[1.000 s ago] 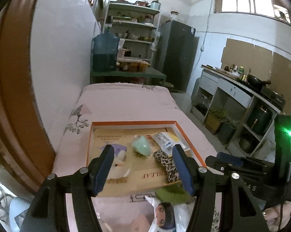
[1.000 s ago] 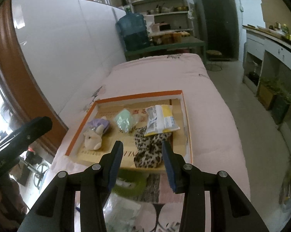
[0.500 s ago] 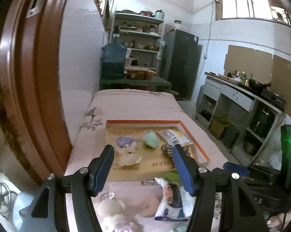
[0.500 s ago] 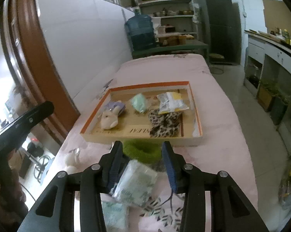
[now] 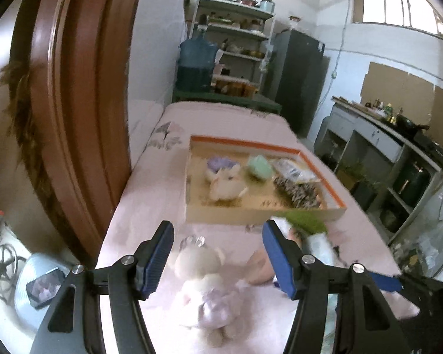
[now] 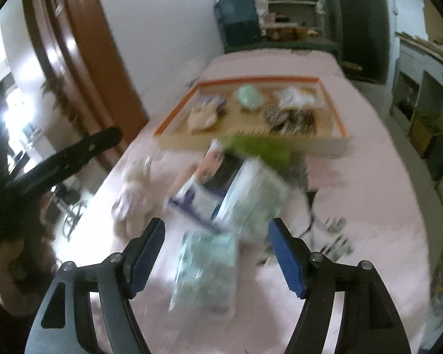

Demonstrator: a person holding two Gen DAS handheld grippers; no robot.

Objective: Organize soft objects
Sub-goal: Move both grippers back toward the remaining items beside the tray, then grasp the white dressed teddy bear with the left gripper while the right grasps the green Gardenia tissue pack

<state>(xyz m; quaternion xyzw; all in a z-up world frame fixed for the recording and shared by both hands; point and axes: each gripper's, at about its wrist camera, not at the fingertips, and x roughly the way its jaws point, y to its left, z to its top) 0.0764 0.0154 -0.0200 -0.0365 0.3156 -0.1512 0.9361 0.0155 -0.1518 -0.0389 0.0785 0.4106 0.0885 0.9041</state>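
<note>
An orange-rimmed cardboard tray (image 5: 321,165) (image 6: 336,121) lies on the pink bed. It holds a white plush (image 5: 225,187), a mint item (image 5: 259,166), a plastic packet (image 5: 292,171) and a leopard-print cloth (image 5: 302,193). Nearer lie a white plush in a lilac dress (image 5: 203,289) (image 6: 130,194), a green fuzzy item (image 5: 306,221) (image 6: 259,147), and plastic-wrapped packs (image 6: 248,197) (image 6: 206,265). My left gripper (image 5: 218,258) is open above the plush. My right gripper (image 6: 217,258) is open above the packs. Both are empty.
A brown wooden door frame (image 5: 74,103) stands at the left of the bed. A shelf with a blue water jug (image 5: 196,65), a dark fridge (image 5: 298,73) and a kitchen counter (image 5: 392,135) lie beyond. The left gripper's handle (image 6: 59,165) shows in the right wrist view.
Both grippers have pulled back from the tray toward the bed's near end, bringing the loose plush and packs into view. The right gripper has opened wider. The views are motion-blurred.
</note>
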